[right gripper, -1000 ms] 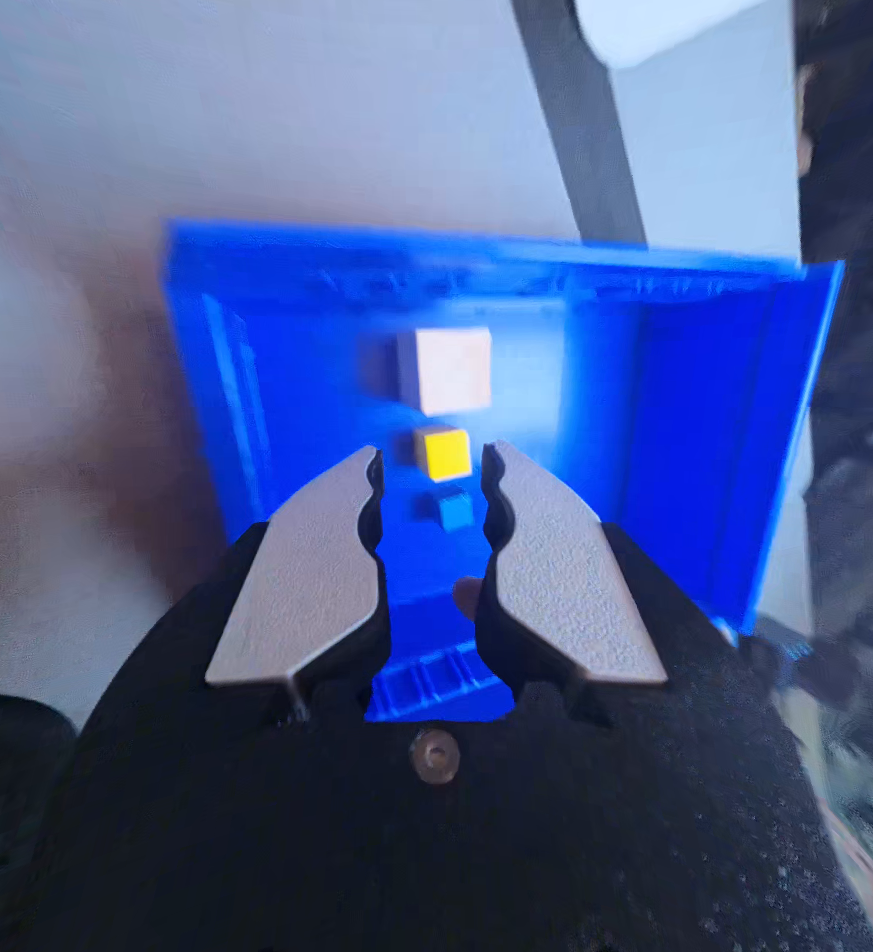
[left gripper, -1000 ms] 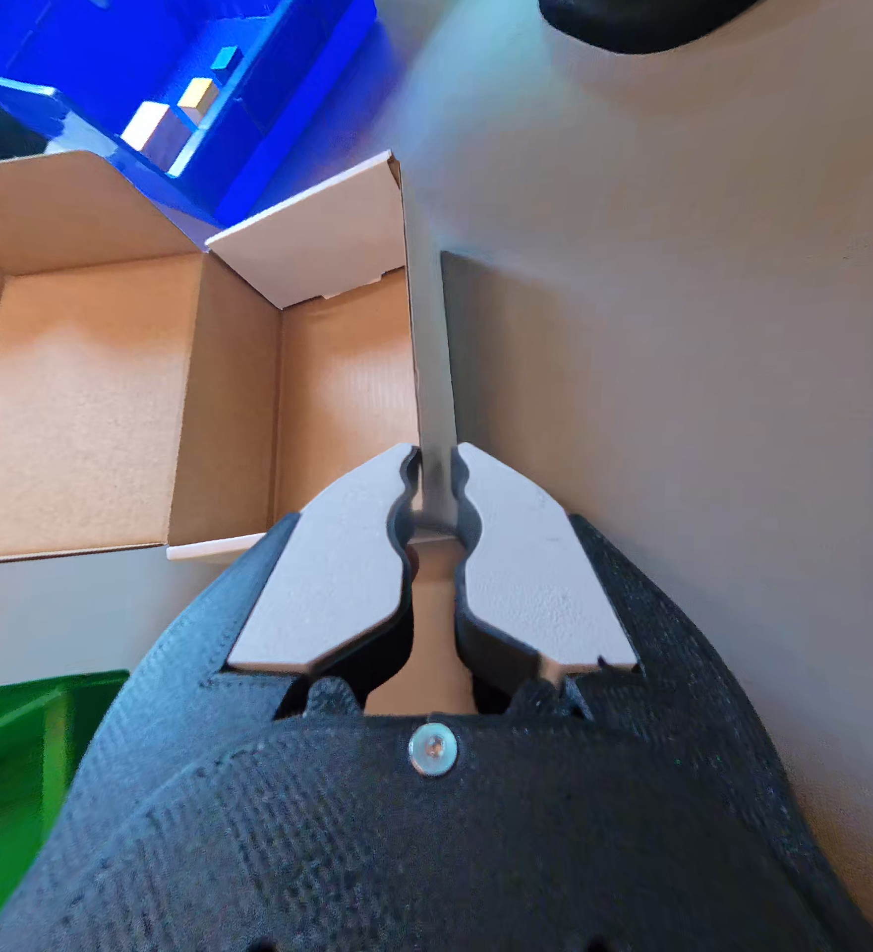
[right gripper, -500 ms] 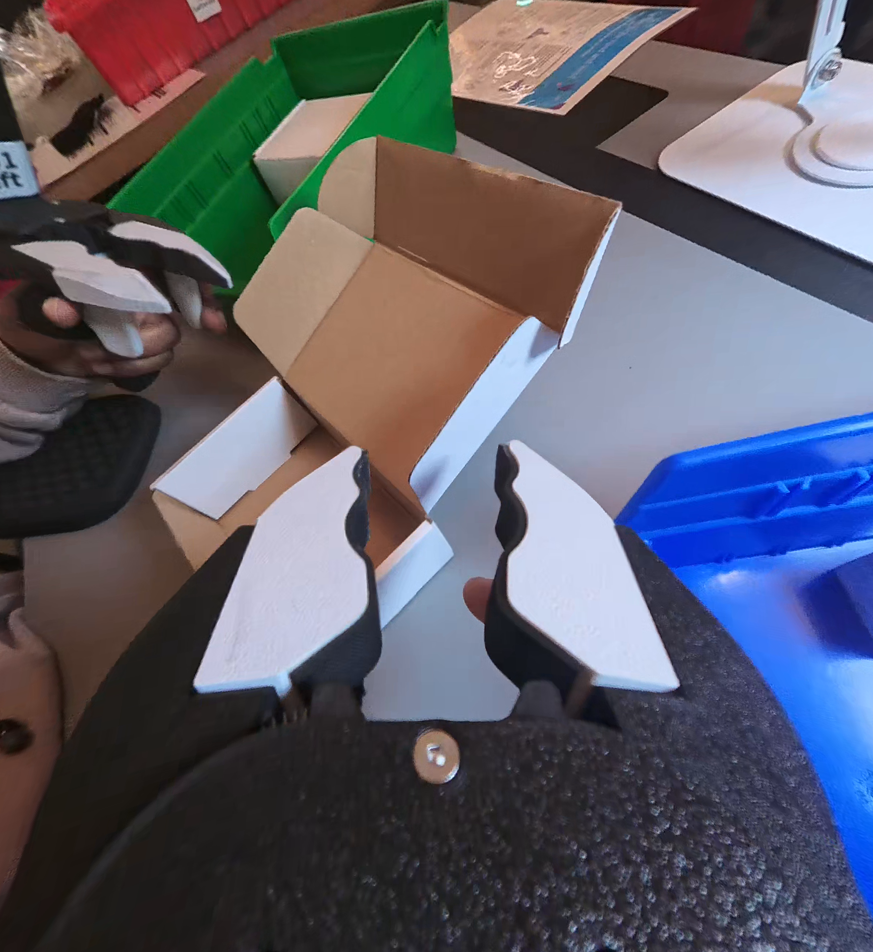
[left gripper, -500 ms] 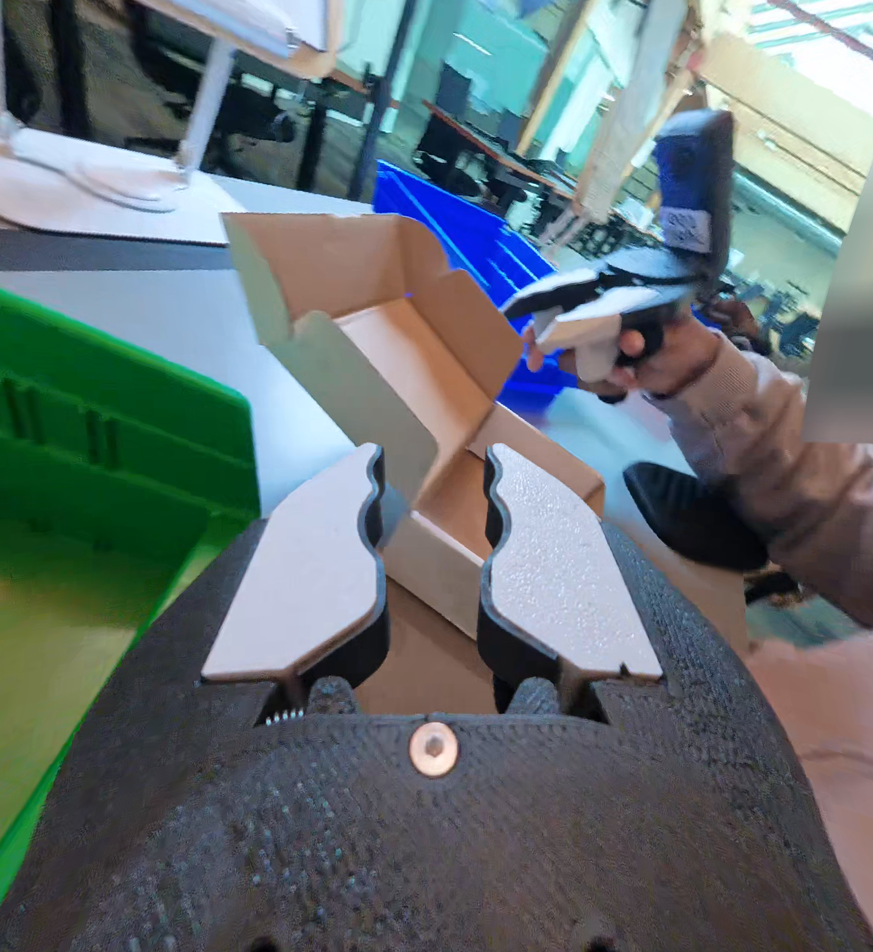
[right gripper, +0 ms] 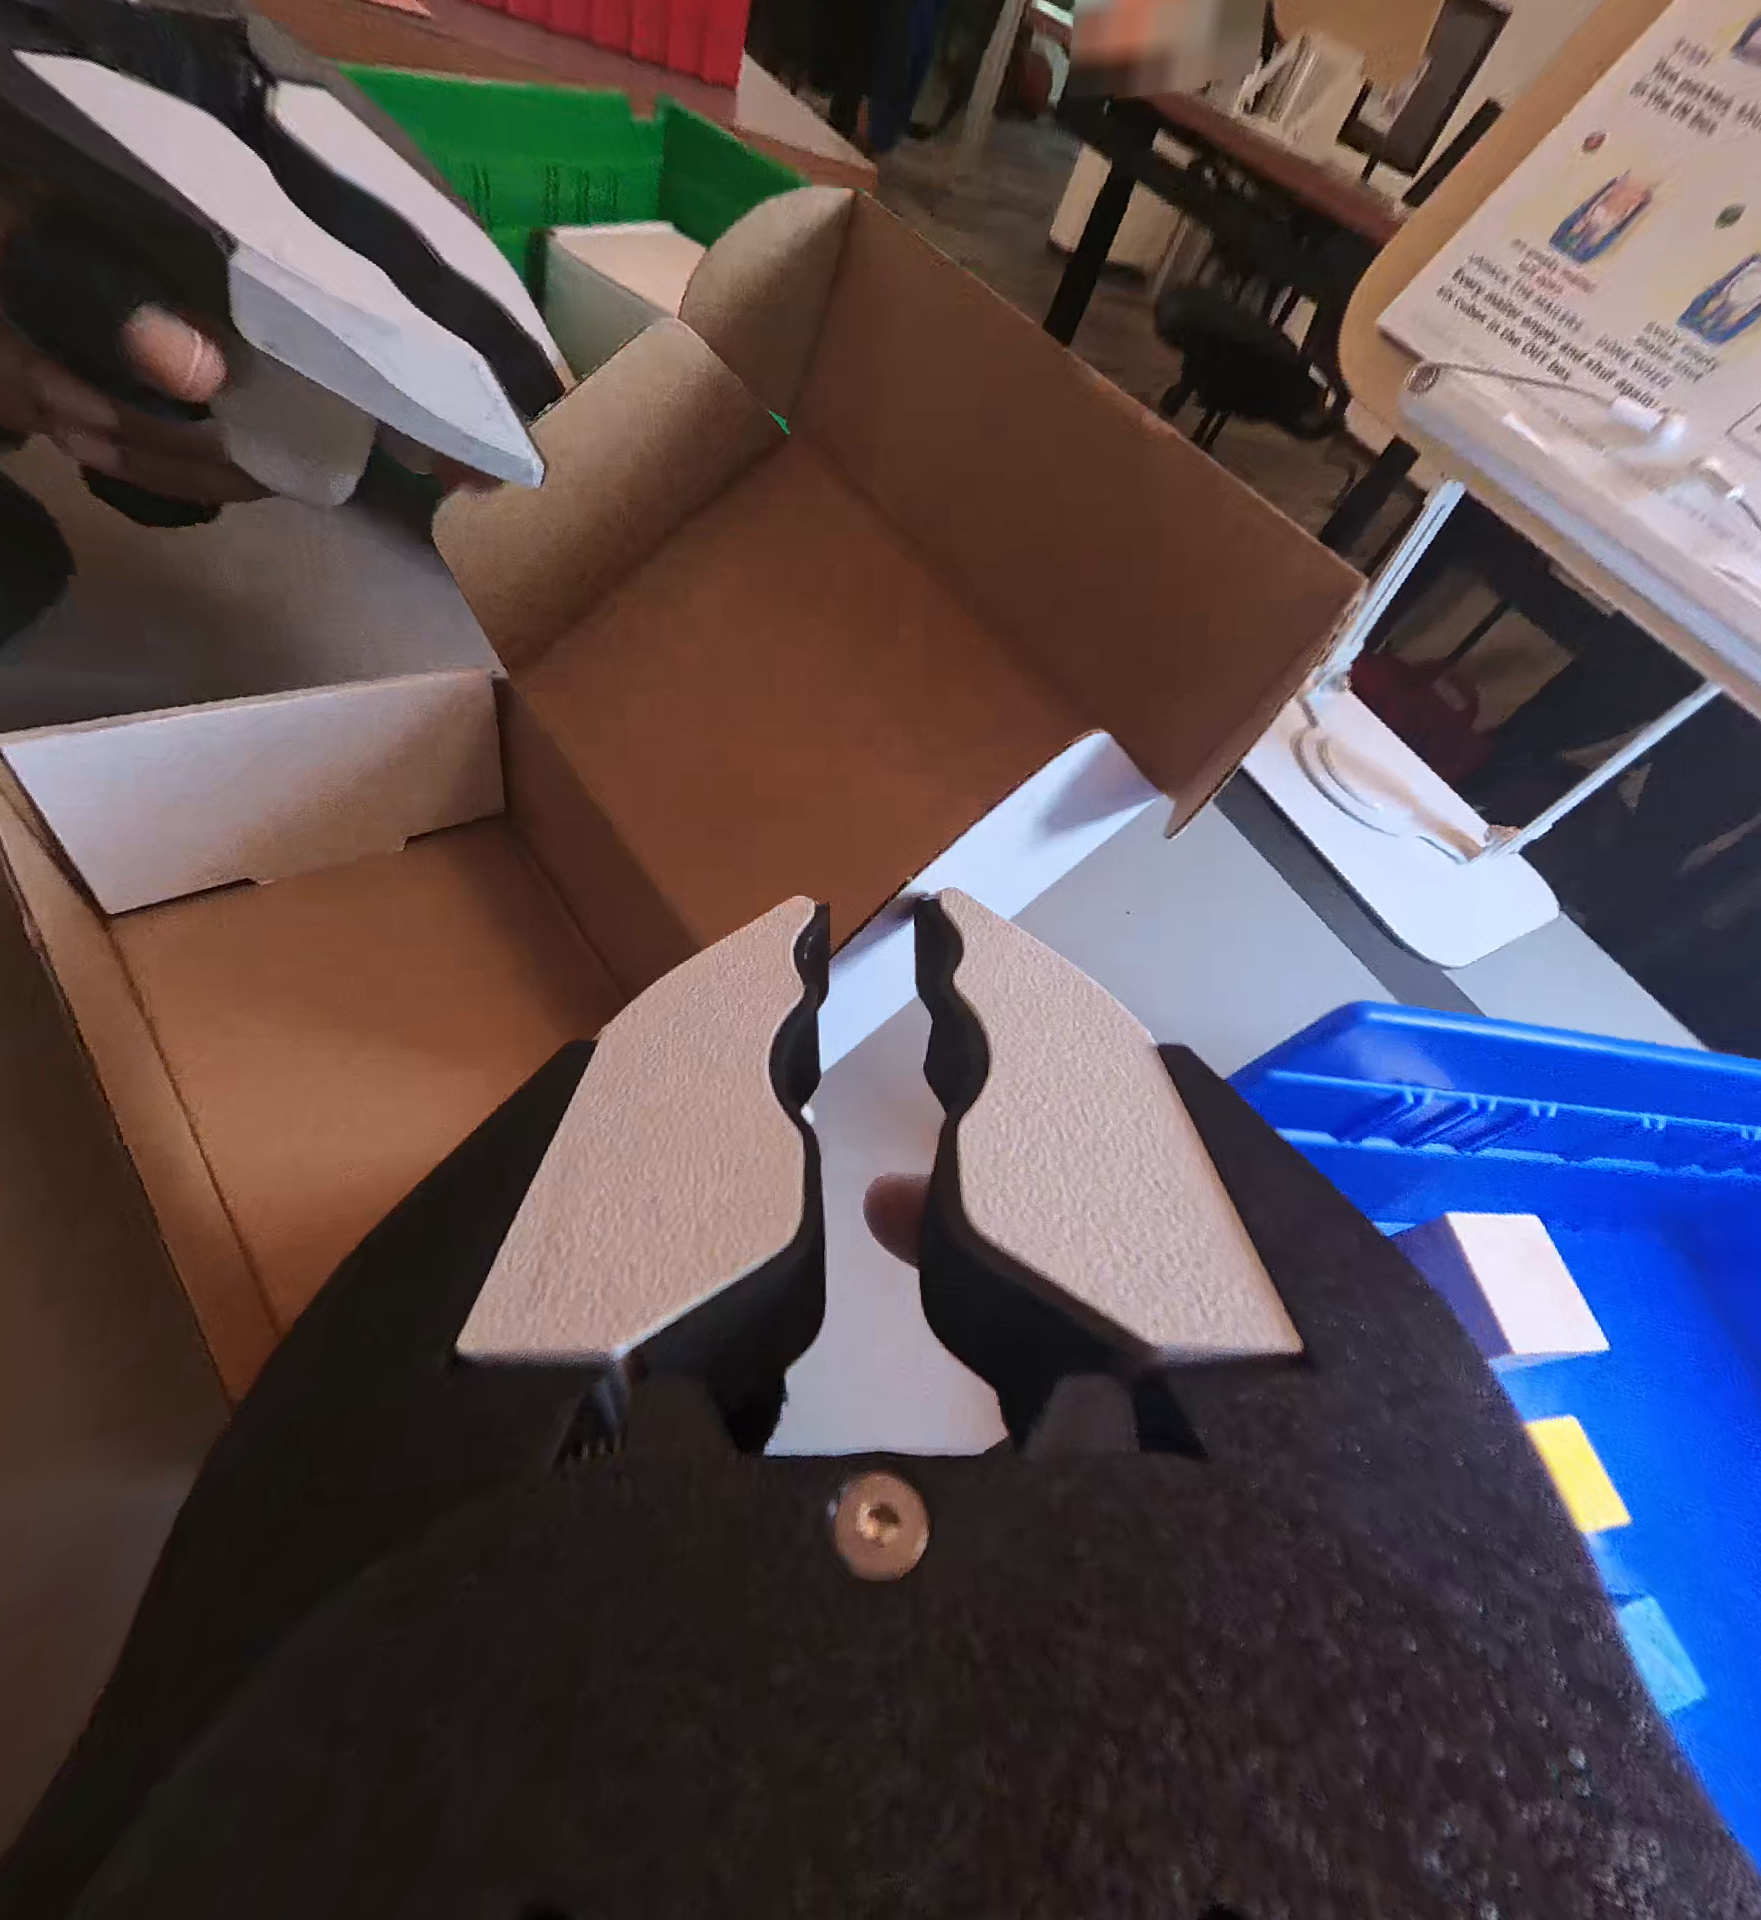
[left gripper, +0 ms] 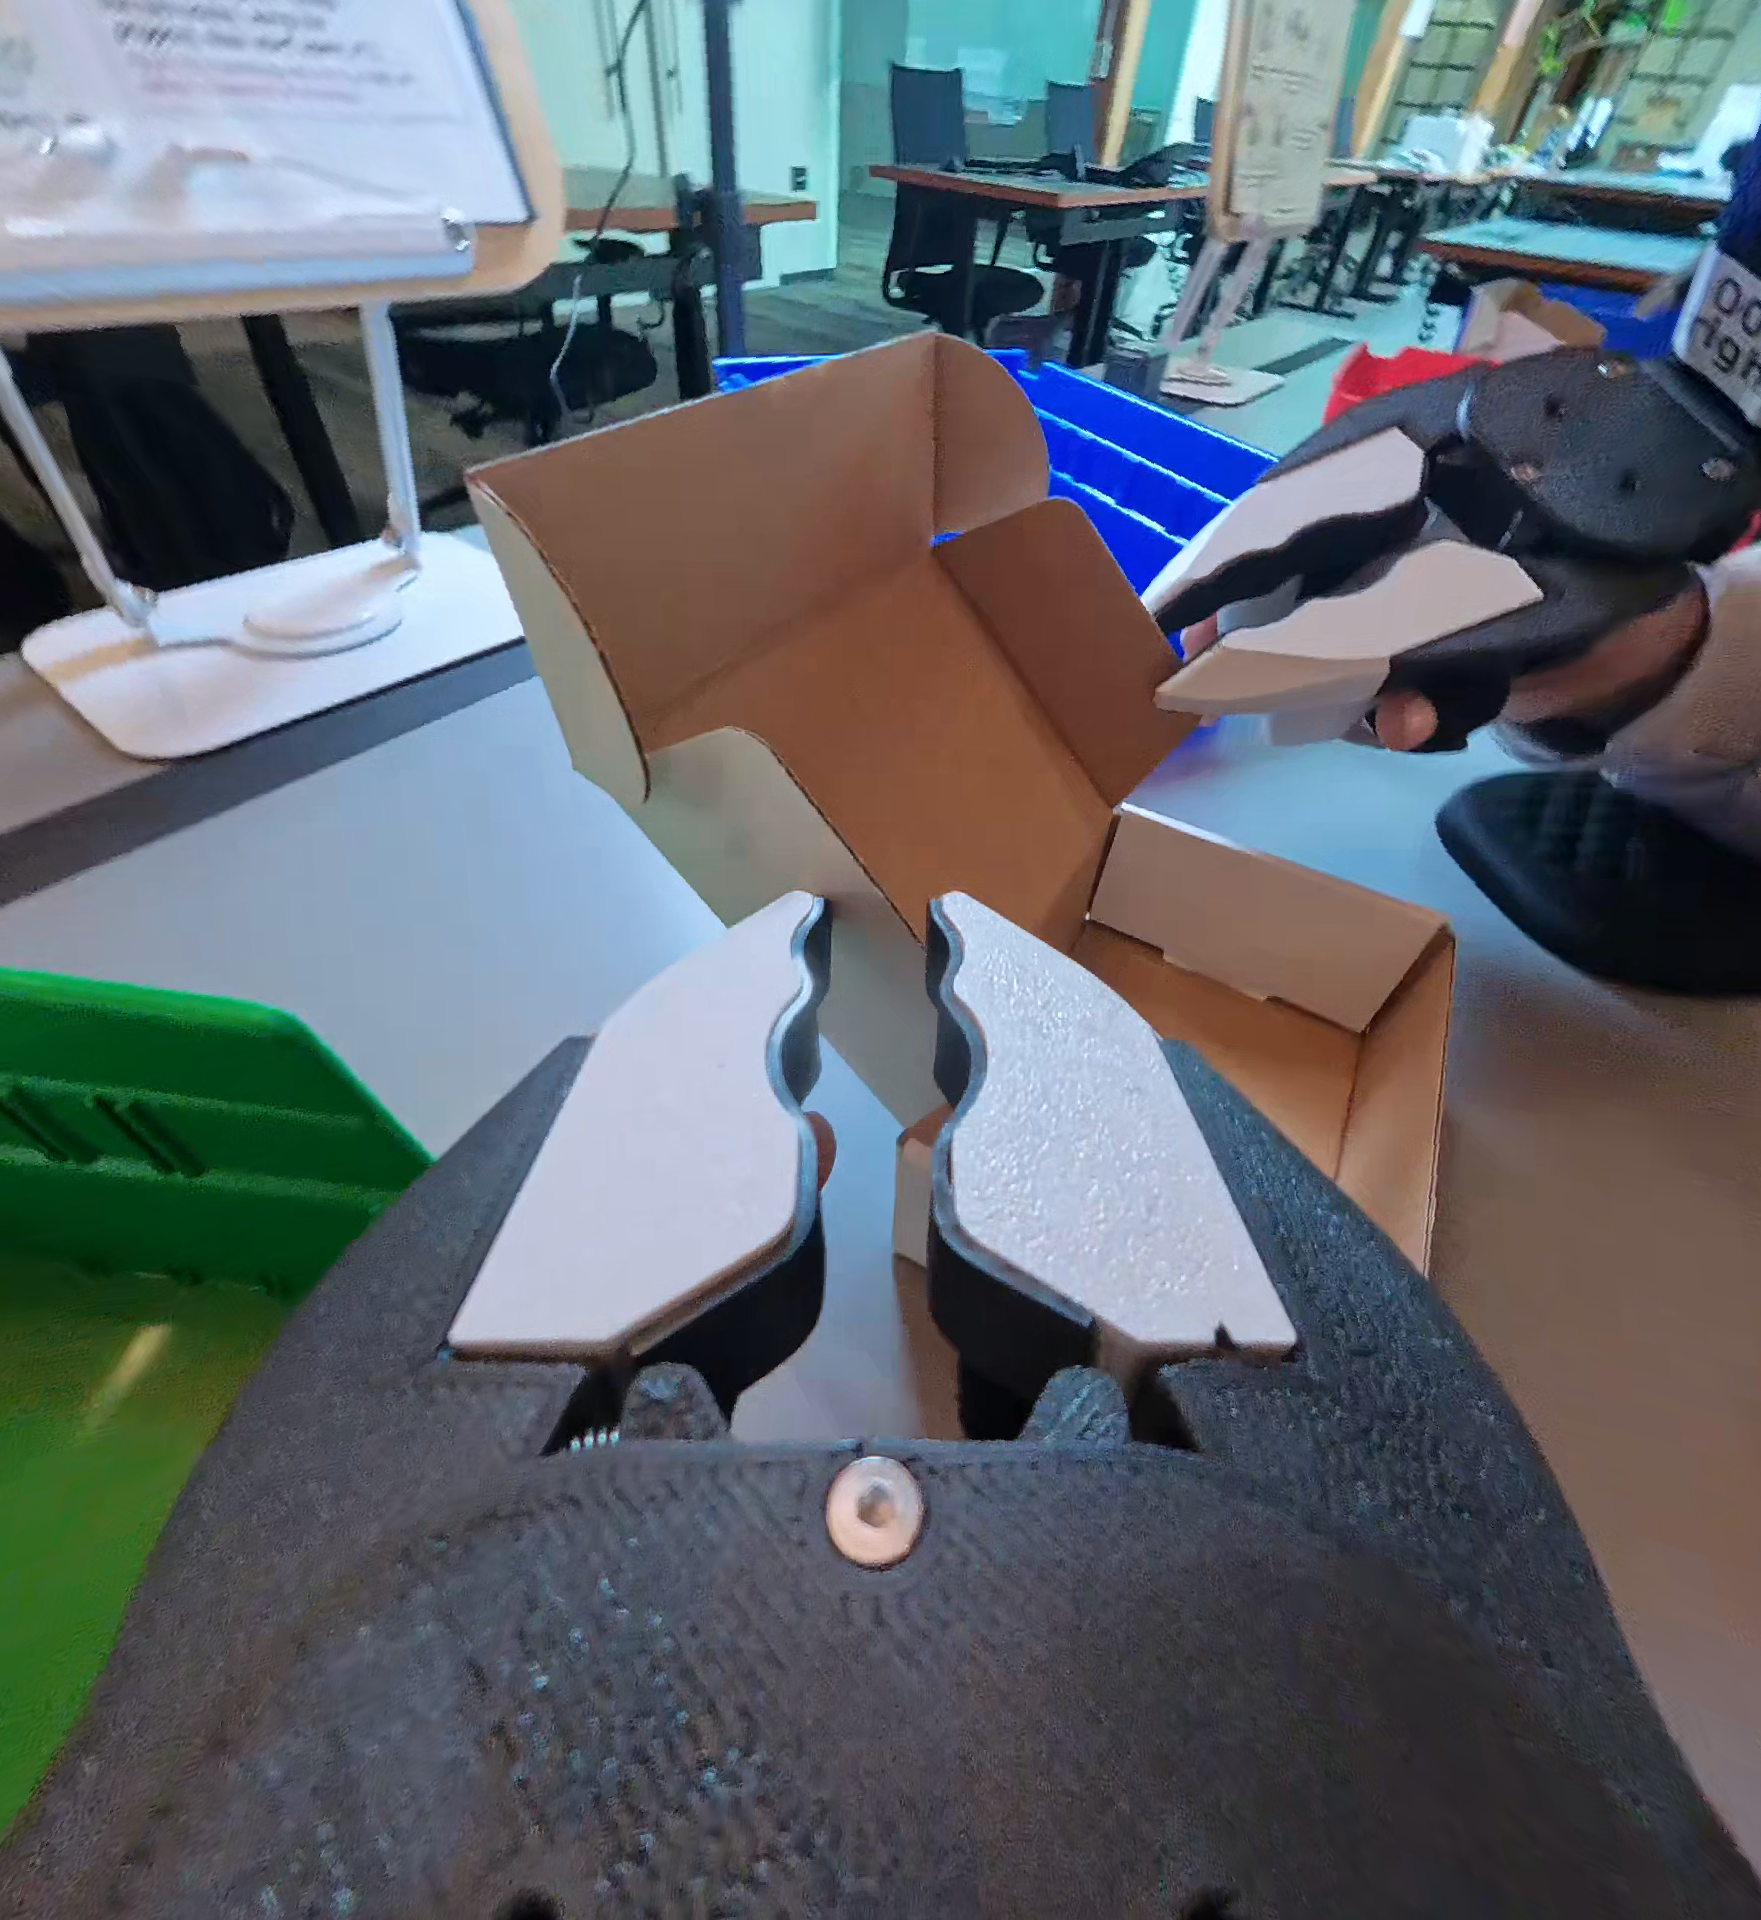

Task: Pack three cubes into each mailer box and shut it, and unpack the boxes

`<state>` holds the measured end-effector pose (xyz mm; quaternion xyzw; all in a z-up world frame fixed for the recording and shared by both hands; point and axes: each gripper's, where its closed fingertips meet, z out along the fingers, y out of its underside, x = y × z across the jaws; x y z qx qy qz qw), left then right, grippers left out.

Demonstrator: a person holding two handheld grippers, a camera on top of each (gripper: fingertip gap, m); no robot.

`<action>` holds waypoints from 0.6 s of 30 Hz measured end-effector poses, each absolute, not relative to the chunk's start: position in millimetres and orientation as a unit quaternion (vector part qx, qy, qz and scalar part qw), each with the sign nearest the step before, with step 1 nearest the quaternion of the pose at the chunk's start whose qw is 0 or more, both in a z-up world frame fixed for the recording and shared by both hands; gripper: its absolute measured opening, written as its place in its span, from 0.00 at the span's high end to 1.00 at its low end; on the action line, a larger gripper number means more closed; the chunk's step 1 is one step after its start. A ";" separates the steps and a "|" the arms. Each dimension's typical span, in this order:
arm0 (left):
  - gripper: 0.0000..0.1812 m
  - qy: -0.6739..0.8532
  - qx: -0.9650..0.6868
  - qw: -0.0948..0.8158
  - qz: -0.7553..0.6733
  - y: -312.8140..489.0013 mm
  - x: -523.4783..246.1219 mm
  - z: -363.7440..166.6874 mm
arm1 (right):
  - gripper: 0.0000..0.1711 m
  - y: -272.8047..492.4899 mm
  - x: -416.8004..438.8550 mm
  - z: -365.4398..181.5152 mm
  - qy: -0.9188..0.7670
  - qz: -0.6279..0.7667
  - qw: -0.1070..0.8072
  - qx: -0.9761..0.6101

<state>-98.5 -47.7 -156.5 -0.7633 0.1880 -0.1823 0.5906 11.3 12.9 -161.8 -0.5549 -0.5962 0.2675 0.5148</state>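
An open cardboard mailer box (left gripper: 855,707) stands on the grey table with its lid raised. Its inside (right gripper: 356,997) is empty. My left gripper (left gripper: 876,920) is open and empty, just in front of the box's near corner. My right gripper (right gripper: 868,920) is open and empty, above the table by the box's right side. Each gripper shows in the other's view: the right one (left gripper: 1162,657) by the lid's side flap, the left one (right gripper: 540,436) over the far lid flap. A pale cube (right gripper: 1520,1288), a yellow cube (right gripper: 1577,1475) and a blue cube (right gripper: 1657,1668) lie in the blue bin (right gripper: 1478,1091).
A green bin (left gripper: 128,1122) stands left of the box and holds a shut white box (right gripper: 627,275). A white sign stand (left gripper: 221,634) with a printed sheet stands behind the box. A person's hand and sleeve (left gripper: 1738,675) are at the right. There is about 12 cm between the tips of the two grippers. To reach the pale cube (right gripper: 1520,1288) in a straight line is about 20 cm for my right fingers, about 35 cm for my left.
My left gripper has let go of the box flap it pinched a second ago and drawn back. My right gripper has left the blue bin and come beside the box.
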 end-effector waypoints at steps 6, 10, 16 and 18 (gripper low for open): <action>0.93 0.302 -0.730 0.597 -0.142 -87.9 -75.8 -163.5 | 0.93 -31.3 39.1 -172.5 -0.605 0.318 0.504 -0.528; 0.96 0.354 -0.728 0.581 -0.082 -99.9 -71.5 -184.3 | 0.92 -51.5 53.7 -191.6 -0.657 0.297 0.473 -0.507; 0.97 0.358 -0.732 0.569 -0.107 -103.0 -70.1 -186.3 | 0.81 -56.4 82.1 -172.1 -0.683 0.347 0.416 -0.490; 0.97 0.359 -0.733 0.567 -0.115 -103.3 -69.6 -187.1 | 0.75 -47.3 83.9 -157.8 -0.683 0.335 0.430 -0.486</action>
